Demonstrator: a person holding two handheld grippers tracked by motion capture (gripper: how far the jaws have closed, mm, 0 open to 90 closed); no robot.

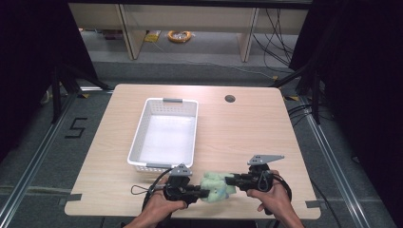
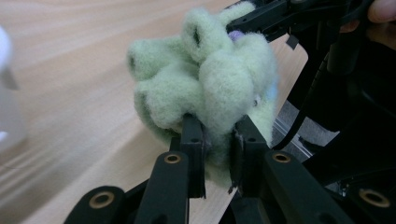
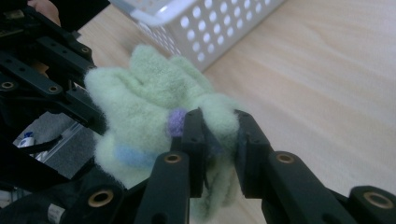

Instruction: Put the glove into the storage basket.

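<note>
Both black two-jaw grippers, left [image 1: 205, 193] and right [image 1: 229, 180], clamp the fluffy pale-green fleece bundle [image 1: 216, 186] at lower centre, white perforated plastic basket [image 1: 142, 135] unfilled

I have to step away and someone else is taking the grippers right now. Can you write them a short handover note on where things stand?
Left gripper: jaws shut on the green fleece item, gripping its near fold.
Right gripper: jaws shut on the same fleece item from the opposite side.
Where things are: the fleece is bunched between the two grippers over the front edge of the table. The white basket sits just beyond it, to the left, with nothing visible inside.
Done: both grips are on the fleece.
Left: probably carrying it to the basket and releasing; keep both grips until then.
</note>
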